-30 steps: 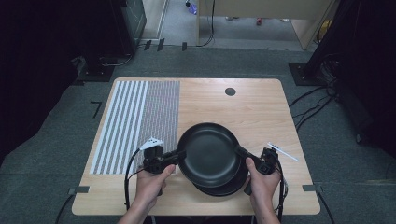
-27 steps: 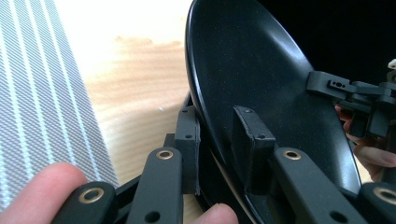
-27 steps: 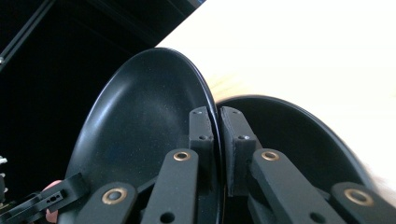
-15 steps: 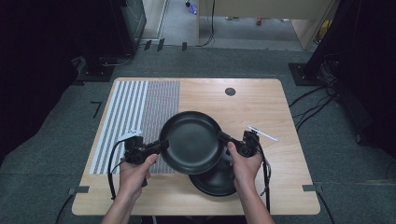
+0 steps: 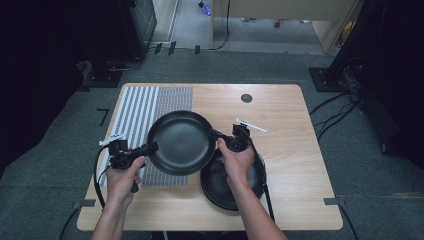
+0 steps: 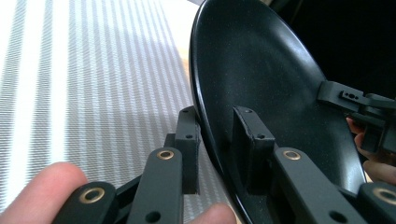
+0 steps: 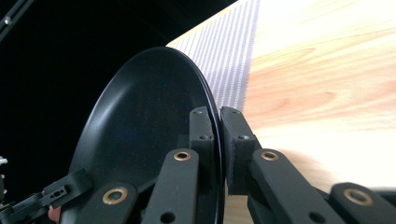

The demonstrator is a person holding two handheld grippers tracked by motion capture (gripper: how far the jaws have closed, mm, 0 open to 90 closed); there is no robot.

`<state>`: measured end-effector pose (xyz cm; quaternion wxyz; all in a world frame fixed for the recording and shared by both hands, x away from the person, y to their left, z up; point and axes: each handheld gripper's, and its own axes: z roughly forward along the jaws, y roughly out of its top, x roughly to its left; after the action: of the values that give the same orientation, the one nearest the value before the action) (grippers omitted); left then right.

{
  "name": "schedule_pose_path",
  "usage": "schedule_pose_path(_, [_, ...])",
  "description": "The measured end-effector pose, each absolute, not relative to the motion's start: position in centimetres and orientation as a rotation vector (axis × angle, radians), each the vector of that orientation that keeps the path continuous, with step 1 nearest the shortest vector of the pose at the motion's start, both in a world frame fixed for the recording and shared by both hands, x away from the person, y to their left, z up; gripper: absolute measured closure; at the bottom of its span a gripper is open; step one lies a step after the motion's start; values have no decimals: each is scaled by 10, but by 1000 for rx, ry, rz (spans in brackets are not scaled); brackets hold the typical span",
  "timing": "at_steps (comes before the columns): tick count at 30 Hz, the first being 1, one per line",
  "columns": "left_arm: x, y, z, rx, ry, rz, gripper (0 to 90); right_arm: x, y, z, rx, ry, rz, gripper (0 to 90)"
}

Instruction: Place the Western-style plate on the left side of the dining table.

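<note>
Both the left tongs and right tongs pinch opposite rims of the round black shallow plate, held above the wooden counter beside the striped grey mat; recommend level carriage, equal grip, simultaneous release

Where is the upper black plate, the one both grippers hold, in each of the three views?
High view: upper black plate lies centre-left, above the table.
Left gripper view: it stands on edge, centre to right.
Right gripper view: it stands on edge, left of centre.
Shared landmark: the striped mat.
</note>
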<state>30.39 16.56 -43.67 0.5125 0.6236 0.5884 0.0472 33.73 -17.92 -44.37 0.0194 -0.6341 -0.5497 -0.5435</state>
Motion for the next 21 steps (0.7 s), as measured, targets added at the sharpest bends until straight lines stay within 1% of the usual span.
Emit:
schedule_pose_path(6, [309,183,-438,1476,1455,166,732,356,-155,-446,-1944,-1717,-1660,846])
schedule_pose_path(12, [317,203,-445,1448,1497,167,733,377,-129,-453,-1908,-1755,-1635,847])
schedule_pose_path(21, [334,226,-460,1410,1563,171,734,401,-102,-465,-1906,-1785,-1600,843])
